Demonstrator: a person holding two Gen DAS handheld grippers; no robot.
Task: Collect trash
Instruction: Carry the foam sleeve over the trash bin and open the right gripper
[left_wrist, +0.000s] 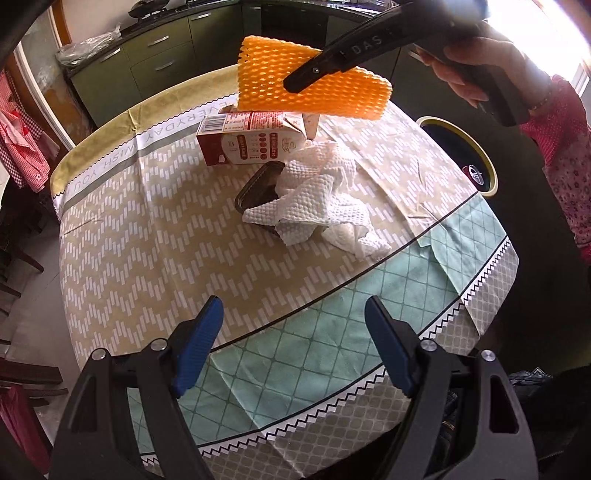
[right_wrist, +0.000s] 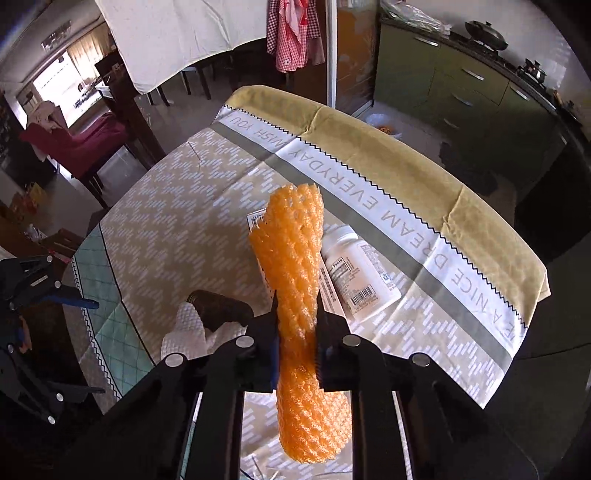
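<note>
**Right gripper clamped on foam net; left gripper idle**

Your right gripper (right_wrist: 297, 345) is clenched on the orange foam fruit net (right_wrist: 295, 280), a soft mesh sleeve pinched narrow at its middle and held clear above the table (left_wrist: 155, 236). Your left gripper (left_wrist: 293, 343) stands released, its ribbed blue pads (left_wrist: 197, 347) spread wide with nothing between them, over the patterned tablecloth's near edge. On the cloth lie a red-and-white milk carton (left_wrist: 247, 138), a crumpled embossed paper towel (left_wrist: 317, 195) draped over a dark rectangular tray (left_wrist: 255, 186), and a white plastic pill bottle (right_wrist: 360, 273) on its side. A round yellow-rimmed bin (left_wrist: 476, 144) stands beside the table.
</note>
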